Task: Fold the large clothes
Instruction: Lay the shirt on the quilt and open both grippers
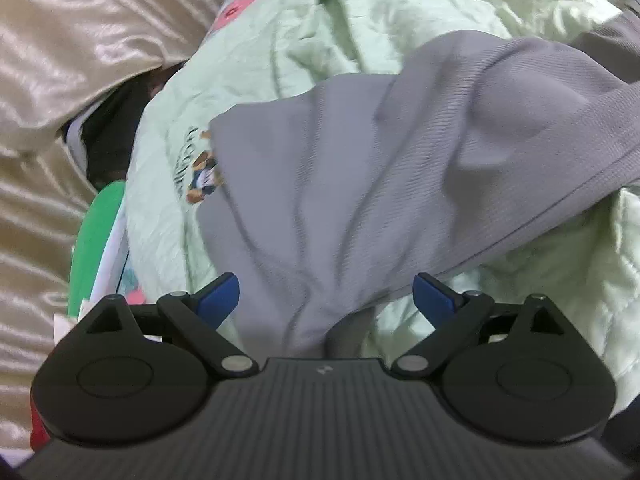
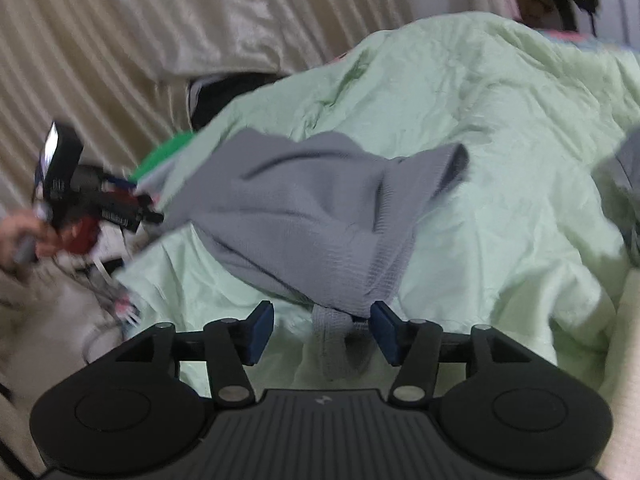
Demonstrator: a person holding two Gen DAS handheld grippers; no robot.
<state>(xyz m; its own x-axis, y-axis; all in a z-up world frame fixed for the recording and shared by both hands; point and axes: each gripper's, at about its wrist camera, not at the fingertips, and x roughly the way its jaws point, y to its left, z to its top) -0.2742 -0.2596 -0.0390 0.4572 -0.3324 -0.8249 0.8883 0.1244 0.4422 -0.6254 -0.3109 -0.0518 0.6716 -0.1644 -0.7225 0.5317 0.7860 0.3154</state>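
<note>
Rumpled ribbed grey garment (image 1: 360, 168), crinkled pale-green quilt (image 1: 260, 60)

Left of the grey garment (image 2: 320, 208), the other gripper (image 2: 100, 200) and hand (image 2: 20, 236) are motion-blurred.

Pale green quilt (image 1: 360, 20) spread over shiny ribbed beige upholstery (image 1: 60, 40)

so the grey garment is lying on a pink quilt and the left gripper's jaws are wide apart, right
Not quite. The quilt under the grey garment is pale green, not pink; only a floral patch near its edge shows pink. Both wrist views show this. The rest holds: in the left wrist view the left gripper has its jaws wide apart, with the grey cloth between them and neither pad pressing on it.
</note>
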